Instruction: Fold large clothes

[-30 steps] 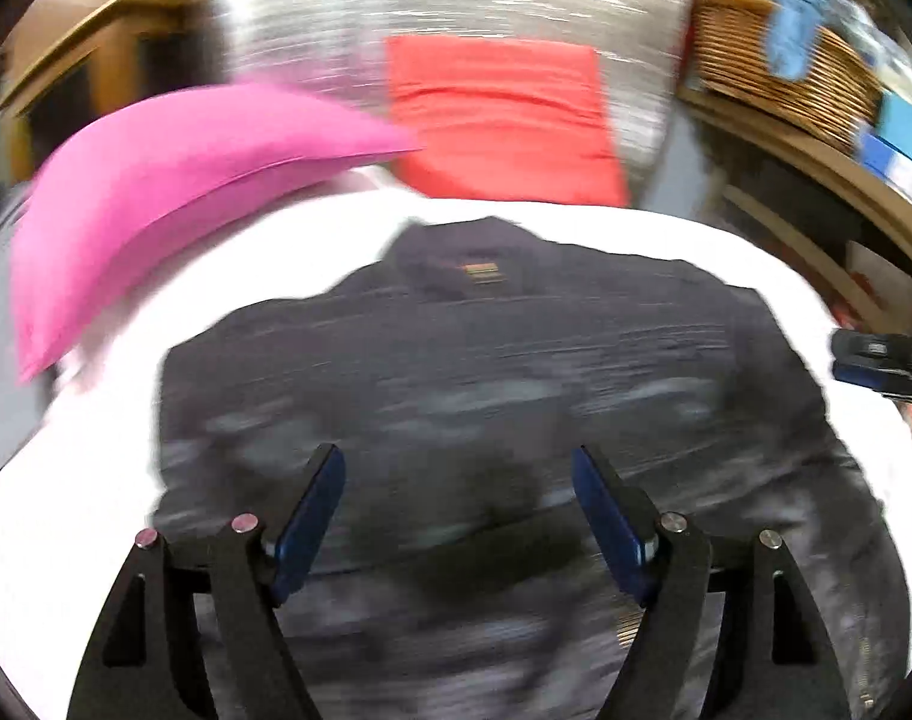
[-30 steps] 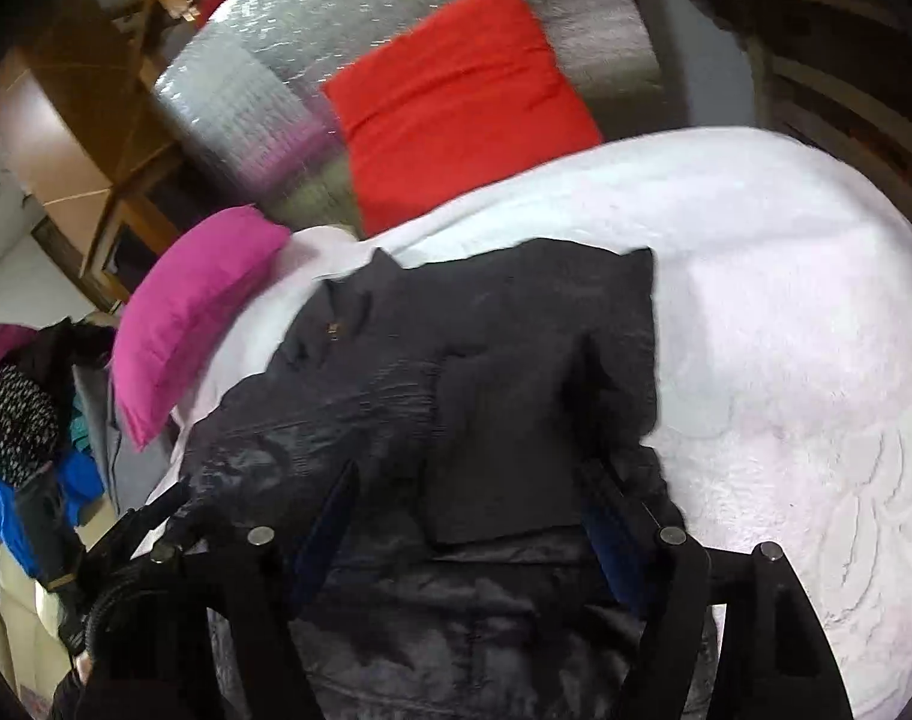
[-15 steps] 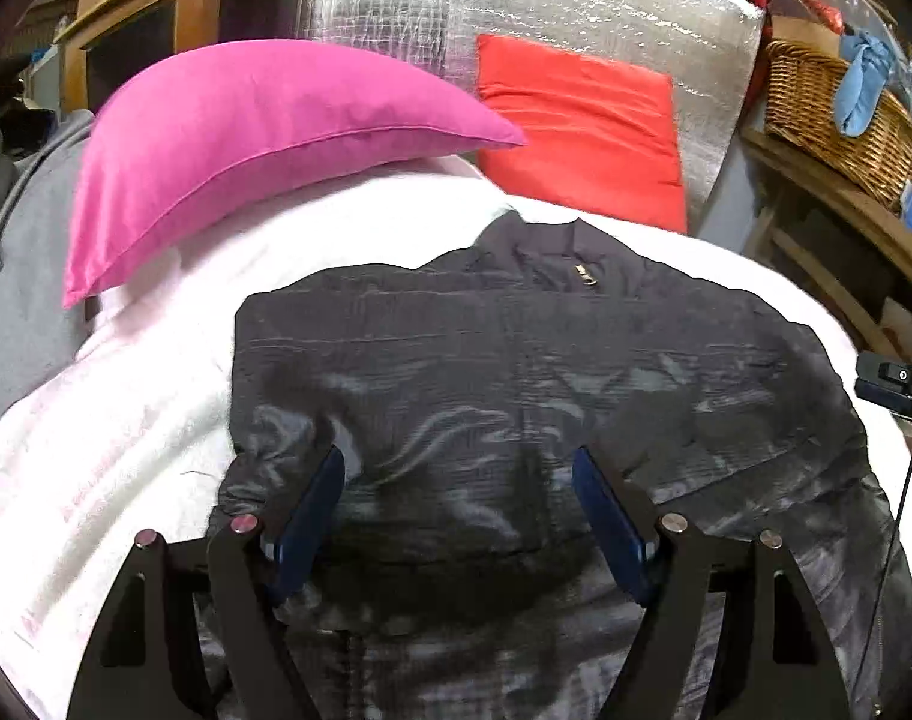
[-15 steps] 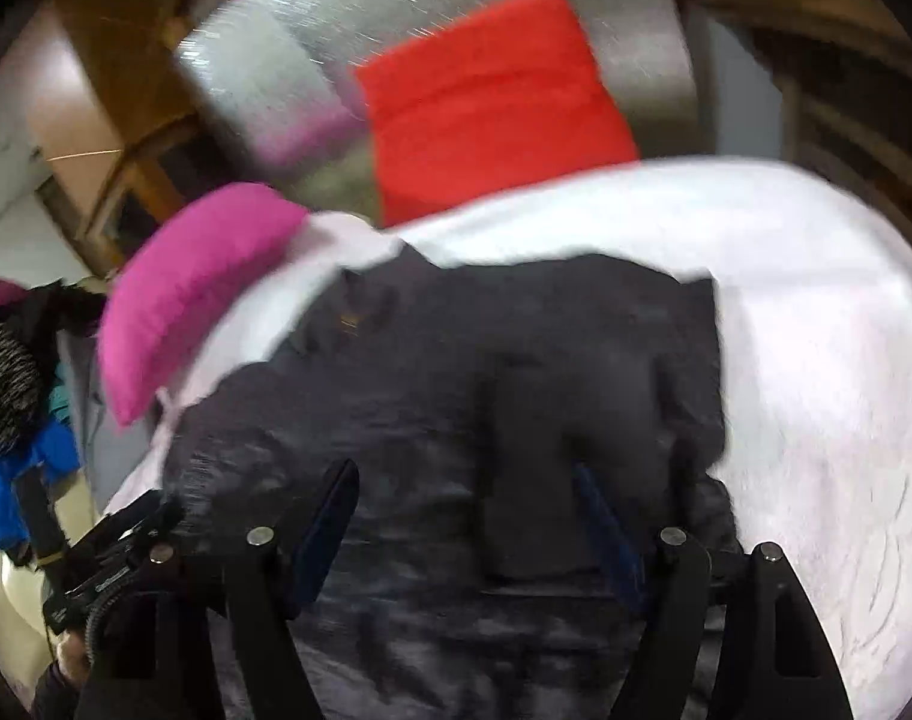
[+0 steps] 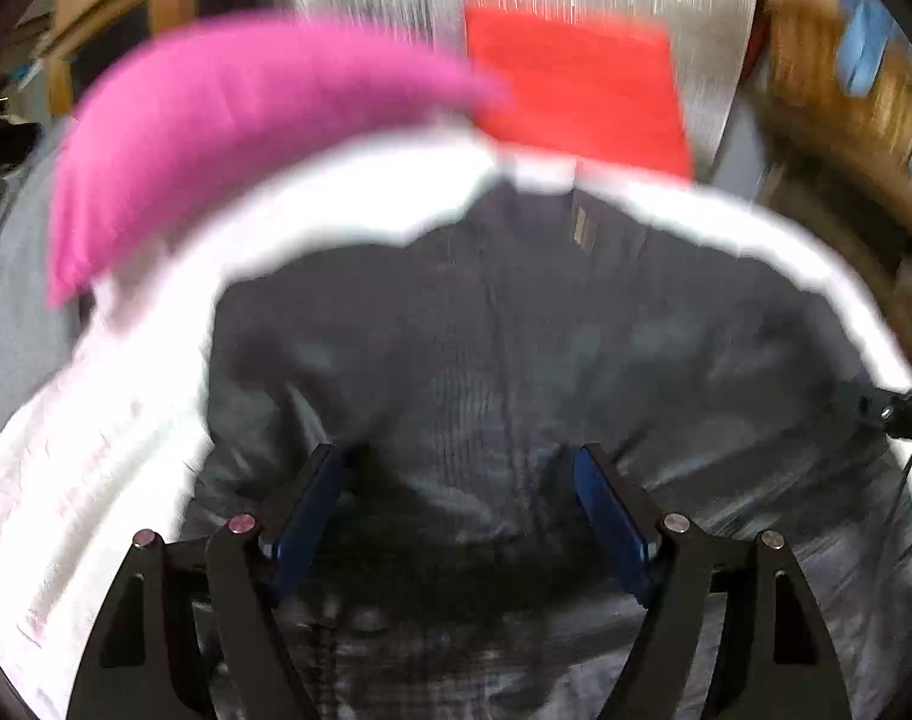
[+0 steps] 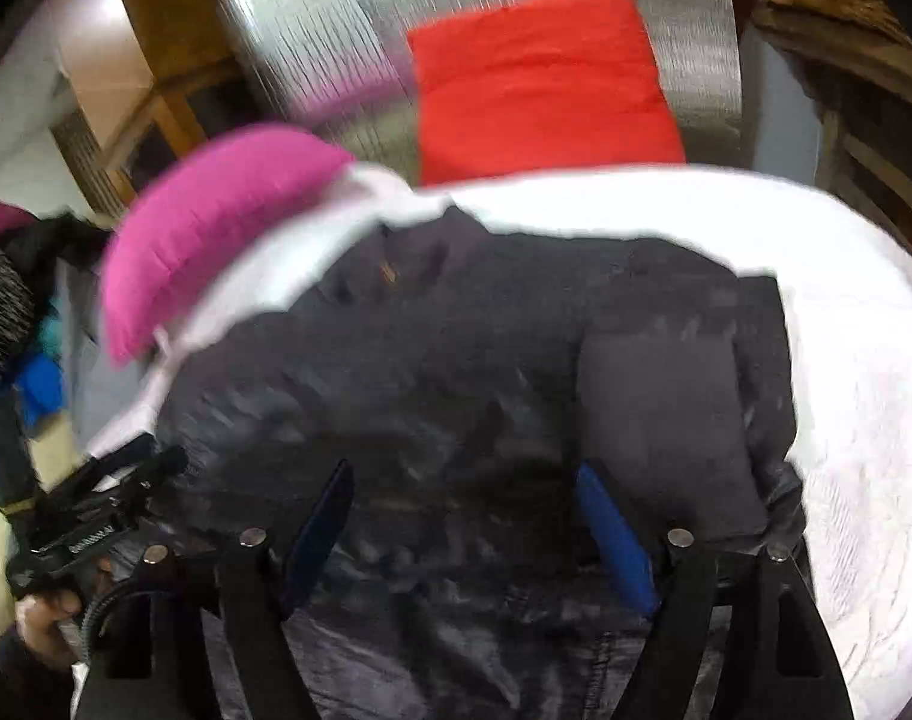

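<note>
The dark grey, slightly shiny quilted jacket [image 5: 516,360] lies spread on the white fleecy bed cover [image 5: 96,450], collar toward the bright pink pillow [image 5: 228,120] and the red cushion [image 5: 576,78] at the head of the bed. One sleeve looks already laid across the body on the right side in the right wrist view, so this reads as the approach to the hem for the next fold.

The left gripper [image 5: 456,492] hangs over the lower part of the jacket, jaws wide, nothing pinched. The right gripper [image 6: 465,510] is over the same lower area, its jaws opening, with cloth beneath them but not clamped. Both point steeply down at the fabric.

Next, I'd judge, each gripper must drop onto the hem edge and close on the padded layers before lifting toward the collar; slippery cloth could slide out.
</note>
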The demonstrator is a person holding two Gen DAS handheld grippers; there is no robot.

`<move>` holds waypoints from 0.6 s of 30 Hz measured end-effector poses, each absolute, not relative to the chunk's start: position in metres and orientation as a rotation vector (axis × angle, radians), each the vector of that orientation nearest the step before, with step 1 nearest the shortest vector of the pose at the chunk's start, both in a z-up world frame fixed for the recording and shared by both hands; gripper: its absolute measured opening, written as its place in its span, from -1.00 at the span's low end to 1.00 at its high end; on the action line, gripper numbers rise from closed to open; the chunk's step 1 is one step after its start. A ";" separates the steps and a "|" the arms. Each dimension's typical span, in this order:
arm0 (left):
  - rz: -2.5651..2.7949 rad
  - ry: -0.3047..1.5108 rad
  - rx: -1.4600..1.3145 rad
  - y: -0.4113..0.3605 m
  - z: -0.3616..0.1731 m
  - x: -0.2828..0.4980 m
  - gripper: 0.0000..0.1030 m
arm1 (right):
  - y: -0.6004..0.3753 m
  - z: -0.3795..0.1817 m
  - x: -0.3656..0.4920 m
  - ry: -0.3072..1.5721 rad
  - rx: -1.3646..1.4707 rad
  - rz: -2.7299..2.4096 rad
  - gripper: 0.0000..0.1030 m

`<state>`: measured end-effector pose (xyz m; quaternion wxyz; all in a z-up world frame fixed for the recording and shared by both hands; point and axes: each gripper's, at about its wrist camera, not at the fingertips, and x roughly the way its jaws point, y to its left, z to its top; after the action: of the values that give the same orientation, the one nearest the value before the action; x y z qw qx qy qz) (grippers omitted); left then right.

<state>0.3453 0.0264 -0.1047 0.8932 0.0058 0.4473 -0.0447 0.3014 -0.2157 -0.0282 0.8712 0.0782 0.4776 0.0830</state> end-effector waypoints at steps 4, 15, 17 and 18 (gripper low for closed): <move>-0.102 0.855 0.006 0.024 -0.089 0.335 0.56 | -0.217 -0.011 0.301 0.951 0.187 0.210 0.58; -0.148 0.869 0.145 -0.035 -0.091 0.348 0.62 | -0.245 -0.025 0.365 0.993 0.396 0.167 0.58; -0.185 0.857 0.075 -0.023 -0.075 0.338 0.62 | -0.242 -0.007 0.345 0.949 0.354 0.203 0.58; -0.178 0.850 0.044 -0.014 -0.067 0.330 0.62 | -0.242 0.003 0.330 0.928 0.322 0.204 0.58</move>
<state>0.3299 -0.0138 -0.0671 0.9069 0.0211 0.4119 -0.0861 0.3303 -0.2424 0.0033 0.8767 0.1544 0.4450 0.0980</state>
